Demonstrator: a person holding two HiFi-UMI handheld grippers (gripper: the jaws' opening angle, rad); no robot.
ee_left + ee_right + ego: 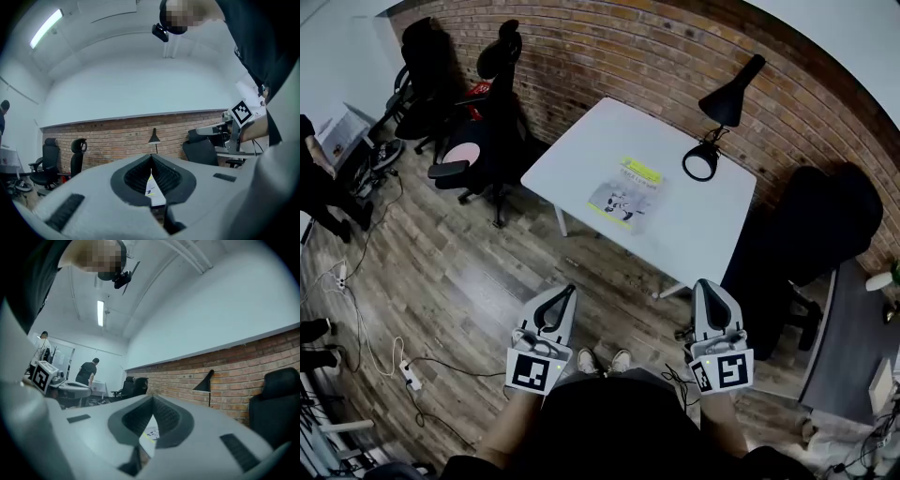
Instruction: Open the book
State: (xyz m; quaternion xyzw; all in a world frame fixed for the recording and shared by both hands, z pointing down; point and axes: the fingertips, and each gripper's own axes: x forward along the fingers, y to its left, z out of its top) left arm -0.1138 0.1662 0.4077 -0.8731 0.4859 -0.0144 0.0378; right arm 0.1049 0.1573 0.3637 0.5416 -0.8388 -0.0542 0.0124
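A closed book (625, 195) with a grey cover and a yellow-green band lies flat on the white table (581, 150), well ahead of both grippers. My left gripper (571, 288) is held level over the wooden floor, short of the table, its jaws shut on nothing. My right gripper (701, 282) hangs level beside it, also shut and empty. In the left gripper view the book (151, 187) shows as a sliver through the slot below the left gripper's (151, 157) closed tips. The right gripper view shows the book (151, 433) the same way under the right gripper's (152, 398) tips.
A black desk lamp (712, 122) stands at the table's far right corner, by the brick wall. Black office chairs (478, 141) stand left of the table and a dark chair (820, 225) right of it. Cables and a power strip (411, 375) lie on the floor. A person (319, 187) stands far left.
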